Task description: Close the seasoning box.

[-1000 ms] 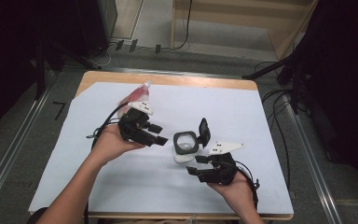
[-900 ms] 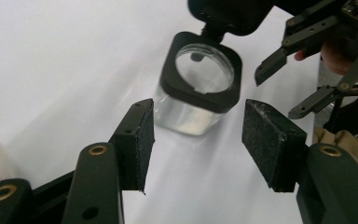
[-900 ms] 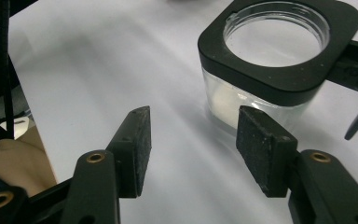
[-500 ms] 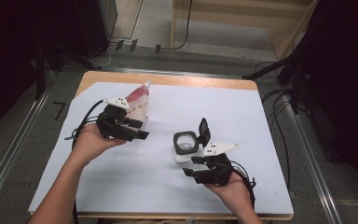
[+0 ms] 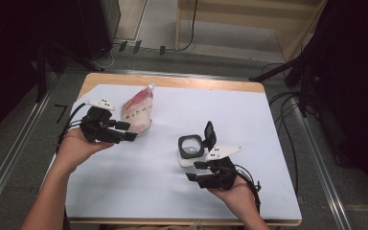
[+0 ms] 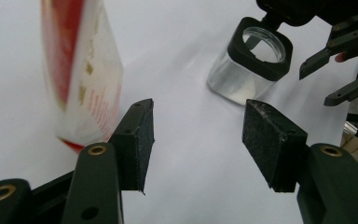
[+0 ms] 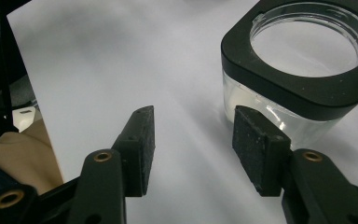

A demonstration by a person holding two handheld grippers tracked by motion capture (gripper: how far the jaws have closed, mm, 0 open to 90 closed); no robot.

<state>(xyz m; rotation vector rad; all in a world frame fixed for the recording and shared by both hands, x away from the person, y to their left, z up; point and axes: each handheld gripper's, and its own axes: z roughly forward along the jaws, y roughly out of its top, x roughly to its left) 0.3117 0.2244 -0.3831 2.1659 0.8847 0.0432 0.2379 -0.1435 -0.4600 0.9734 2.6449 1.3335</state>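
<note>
Two grippers work over the white sheet [image 5: 278, 124]: we see the left gripper [image 5: 127, 132] held just beside the red-and-white pouch [image 5: 138, 111], which stands at the sheet's far left, its jaws apart with nothing between them. Near the sheet's middle stands the clear jar [image 5: 190, 151], its black lid [image 5: 210, 134] flipped up; our right gripper [image 5: 197, 171] sits just in front of it, jaws apart and just now closing a little, one pad [image 7: 256, 147] beside the jar wall, nothing gripped.

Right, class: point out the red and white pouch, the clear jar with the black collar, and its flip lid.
Red and white pouch [image 5: 138, 111], high view, front panel.
Clear jar [image 7: 279, 116], right gripper view, glass wall.
Flip lid [image 5: 210, 133], high view, raised flap.
</note>
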